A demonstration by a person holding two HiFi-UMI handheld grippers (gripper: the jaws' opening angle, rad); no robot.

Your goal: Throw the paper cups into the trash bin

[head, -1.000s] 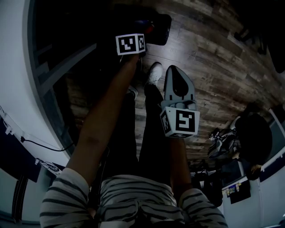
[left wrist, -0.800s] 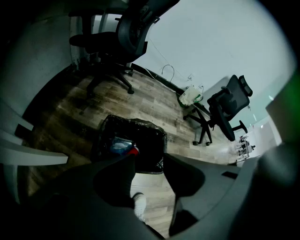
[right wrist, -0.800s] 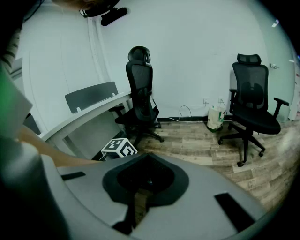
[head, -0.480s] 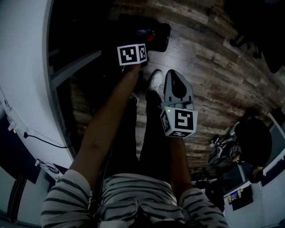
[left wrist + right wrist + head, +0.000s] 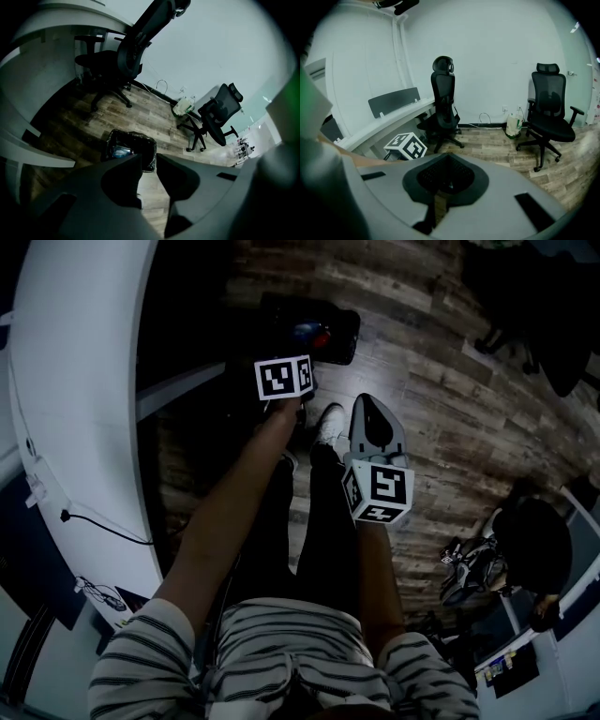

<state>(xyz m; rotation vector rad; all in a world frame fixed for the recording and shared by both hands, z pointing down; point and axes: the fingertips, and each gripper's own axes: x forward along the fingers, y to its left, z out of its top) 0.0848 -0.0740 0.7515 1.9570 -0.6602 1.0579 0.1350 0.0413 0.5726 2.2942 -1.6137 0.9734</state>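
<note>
The black-lined trash bin (image 5: 319,329) stands on the wood floor just beyond my left gripper's marker cube (image 5: 284,378). Something blue and red lies inside it; I cannot tell if it is a cup. In the left gripper view the bin (image 5: 132,147) sits right ahead of my left gripper (image 5: 149,160), whose jaws are closing with a narrow gap and nothing between them. My right gripper (image 5: 377,427) hangs beside my right leg, away from the bin; its jaws (image 5: 449,158) meet at the tips and hold nothing. No paper cup shows in either gripper.
A curved white desk (image 5: 84,427) runs along the left, close to the bin. Black office chairs (image 5: 119,58) (image 5: 218,115) stand beyond it, and a white bag (image 5: 183,105) sits by the wall. My shoes (image 5: 328,413) are near the bin. Dark bags (image 5: 469,563) lie at right.
The head view has swung, so more of the white desk shows at left. Both grippers keep about the same places by the bin, drifting slightly lower in the frame.
</note>
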